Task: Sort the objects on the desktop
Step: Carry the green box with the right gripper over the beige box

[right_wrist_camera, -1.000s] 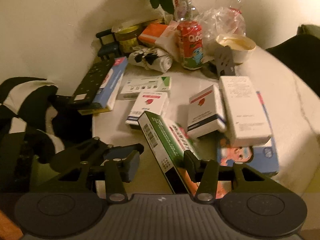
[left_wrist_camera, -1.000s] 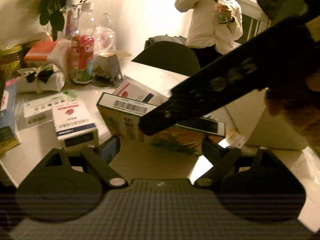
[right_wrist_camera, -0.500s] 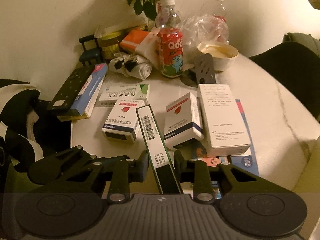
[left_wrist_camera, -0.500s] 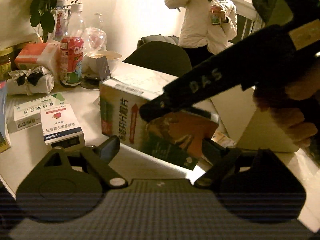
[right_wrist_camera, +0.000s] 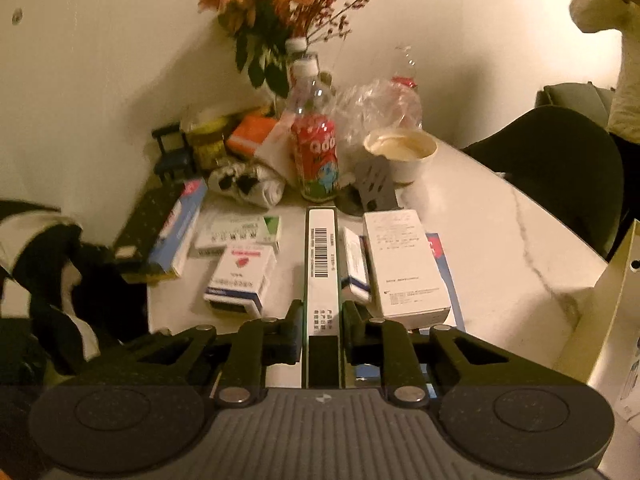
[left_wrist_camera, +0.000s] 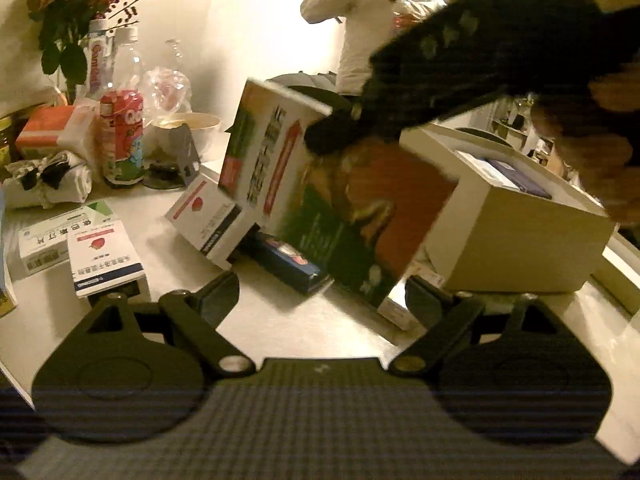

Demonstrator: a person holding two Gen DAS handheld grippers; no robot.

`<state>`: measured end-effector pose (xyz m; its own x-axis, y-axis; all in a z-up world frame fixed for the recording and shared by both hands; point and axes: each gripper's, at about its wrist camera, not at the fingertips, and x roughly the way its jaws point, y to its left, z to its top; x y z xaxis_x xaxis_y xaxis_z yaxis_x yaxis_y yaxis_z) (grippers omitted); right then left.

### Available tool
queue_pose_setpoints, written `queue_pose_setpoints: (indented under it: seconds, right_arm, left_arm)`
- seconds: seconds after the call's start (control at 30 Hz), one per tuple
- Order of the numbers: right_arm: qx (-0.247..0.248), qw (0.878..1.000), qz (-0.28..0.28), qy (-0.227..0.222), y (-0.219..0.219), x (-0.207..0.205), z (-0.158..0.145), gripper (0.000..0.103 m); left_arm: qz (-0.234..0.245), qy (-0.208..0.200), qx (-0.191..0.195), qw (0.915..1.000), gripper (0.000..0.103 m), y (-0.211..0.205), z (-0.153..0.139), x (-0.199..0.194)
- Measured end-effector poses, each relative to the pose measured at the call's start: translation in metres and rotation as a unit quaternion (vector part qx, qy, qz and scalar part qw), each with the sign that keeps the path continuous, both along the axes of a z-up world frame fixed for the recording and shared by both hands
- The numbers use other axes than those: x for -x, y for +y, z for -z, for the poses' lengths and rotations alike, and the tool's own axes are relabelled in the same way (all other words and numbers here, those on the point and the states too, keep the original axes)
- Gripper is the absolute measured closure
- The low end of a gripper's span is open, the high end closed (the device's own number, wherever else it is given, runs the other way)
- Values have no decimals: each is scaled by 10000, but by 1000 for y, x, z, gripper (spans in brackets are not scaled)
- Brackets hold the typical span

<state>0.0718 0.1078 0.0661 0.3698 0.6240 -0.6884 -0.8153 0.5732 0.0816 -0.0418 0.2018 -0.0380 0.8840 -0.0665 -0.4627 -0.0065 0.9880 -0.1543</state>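
Right gripper (right_wrist_camera: 323,330): fingers pinching the green box (right_wrist_camera: 323,280) by its two broad faces, narrow barcode edge up and running straight ahead. Half a sec ago the same box stood lower and skewed to the left between the fingers; a sec ago it lay tilted on the table with the fingers still apart. So it's now gripped, squared up and lifted. In the left view the green box (left_wrist_camera: 328,196) hangs tilted, clear of the other packs, just beside the open carton (left_wrist_camera: 516,236) to its right.

My read: pick done, carry under way, and the carton, which already has things inside, is prob. the drop spot.

Left gripper (left_wrist_camera: 320,292): fingers spread, nothing between them, low over the table (right_wrist_camera: 500,232).

Ahead of the right fingers: small strawberry pack (right_wrist_camera: 242,276) to the left, a plain white box (right_wrist_camera: 404,264) to the right, lying on a blue pack. Further out, red bottle (right_wrist_camera: 316,156) reading "Qoo", a paper bowl (right_wrist_camera: 400,152), flowers (right_wrist_camera: 280,12) at the wall.

Writing: barcode and small print on the box edge, large Chinese characters on its face, too blurred to read. A person in a pale top (left_wrist_camera: 360,32) stands beyond the table.
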Motion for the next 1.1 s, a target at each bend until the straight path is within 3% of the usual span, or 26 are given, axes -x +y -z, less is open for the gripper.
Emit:
queue_pose_setpoints:
  seconds: [0.37,0.73,0.97,1.1]
  right_arm:
    - [-506,9980,375,1,-43,-3,-33,82]
    - [-679,9938,850,-214,-85,-10,-54,82]
    - [-886,9857,1394,-339,-126,-24,-67,82]
    - [-1002,9793,1709,-408,-150,-32,-74,82]
  left_arm:
    - [110,151,-5,9998,12,-11,7,-4]
    - [80,492,-58,9987,12,-13,21,-7]
    - [-52,757,-84,9971,12,-12,32,-14]
    - [-109,854,-291,9959,12,-16,37,-17]
